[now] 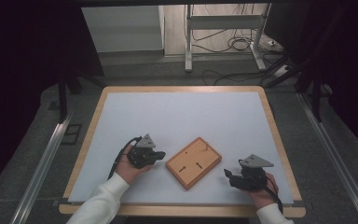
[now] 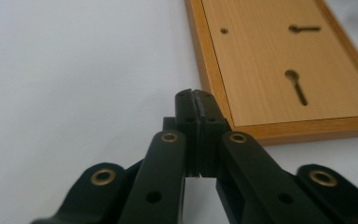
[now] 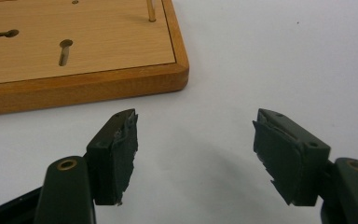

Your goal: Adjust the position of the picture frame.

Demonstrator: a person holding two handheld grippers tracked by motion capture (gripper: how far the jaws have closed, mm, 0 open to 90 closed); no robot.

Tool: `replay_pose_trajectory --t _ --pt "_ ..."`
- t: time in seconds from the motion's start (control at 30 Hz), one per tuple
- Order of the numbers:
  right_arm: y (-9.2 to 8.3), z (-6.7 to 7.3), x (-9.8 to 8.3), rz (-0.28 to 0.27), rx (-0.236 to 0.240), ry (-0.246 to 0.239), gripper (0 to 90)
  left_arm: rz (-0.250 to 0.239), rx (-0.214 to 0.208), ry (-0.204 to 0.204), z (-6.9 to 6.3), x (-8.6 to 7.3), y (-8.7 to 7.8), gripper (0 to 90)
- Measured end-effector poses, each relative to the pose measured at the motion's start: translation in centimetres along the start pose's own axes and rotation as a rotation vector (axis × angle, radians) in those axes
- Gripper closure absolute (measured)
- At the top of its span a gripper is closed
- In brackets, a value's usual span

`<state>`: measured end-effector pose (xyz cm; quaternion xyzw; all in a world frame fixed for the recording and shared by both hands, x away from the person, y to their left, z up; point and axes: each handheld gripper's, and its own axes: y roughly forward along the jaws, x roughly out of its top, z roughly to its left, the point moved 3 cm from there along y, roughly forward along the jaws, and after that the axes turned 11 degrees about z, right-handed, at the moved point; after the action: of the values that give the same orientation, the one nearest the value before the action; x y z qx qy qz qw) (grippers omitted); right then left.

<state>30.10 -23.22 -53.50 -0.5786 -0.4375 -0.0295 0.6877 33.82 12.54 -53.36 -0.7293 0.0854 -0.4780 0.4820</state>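
A flat wooden board (image 1: pixel 193 162) with a raised rim lies at an angle on the white mat, between my two grippers. Its face has two keyhole-shaped slots (image 2: pixel 297 86) and a small round hole. A thin wooden peg (image 1: pixel 206 145) stands upright near its far corner, and that peg (image 3: pixel 151 11) also shows in the right gripper view. My left gripper (image 1: pixel 161 156) sits just left of the board (image 2: pixel 284 60), and in its own view the left gripper (image 2: pixel 195 95) has its pads together with nothing between them. My right gripper (image 1: pixel 228 177) rests to the right of the board (image 3: pixel 74 56). In its own view the right gripper (image 3: pixel 196 135) stands open over bare mat.
The white mat (image 1: pixel 182 116) covers a wooden-edged table (image 1: pixel 279 140). Metal rails run along both sides of the table. Beyond the far edge are a metal stand's legs (image 1: pixel 189 46) and loose cables on the floor.
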Motion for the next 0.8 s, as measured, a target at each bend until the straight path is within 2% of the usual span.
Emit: replay_pose_trajectory --t 0.03,0.1,0.2,0.3,0.47,0.6,0.8 --pt "-0.1 0.0 0.0 -0.004 -0.001 0.001 32.7 -0.017 0.015 -0.014 -0.1 -0.2 -0.4 77.8" --pt "-0.2 -0.2 0.1 -0.01 0.001 0.007 35.7 -0.049 0.017 -0.026 -0.5 -0.4 -1.1 66.5" --pt "-0.3 -0.4 0.1 -0.011 0.004 0.004 44.1 -0.054 0.015 -0.022 -1.1 -1.0 -1.5 52.5" --pt "-0.5 -0.5 0.2 -0.012 0.027 -0.001 64.9 -0.042 0.02 -0.01 -1.2 -1.5 -1.6 47.1" --pt "0.1 -0.3 1.0 0.01 0.035 -0.016 87.4 -0.03 0.022 -0.022 -0.8 -1.9 -1.3 42.8" --pt "1.1 0.3 1.8 0.042 0.041 -0.017 89.9 -0.025 0.022 -0.029 -0.5 -2.1 -1.2 41.5" --pt "2.5 1.2 2.4 0.094 0.022 -0.03 90.0 -0.024 0.02 -0.034 -0.2 -2.2 -1.1 40.8"
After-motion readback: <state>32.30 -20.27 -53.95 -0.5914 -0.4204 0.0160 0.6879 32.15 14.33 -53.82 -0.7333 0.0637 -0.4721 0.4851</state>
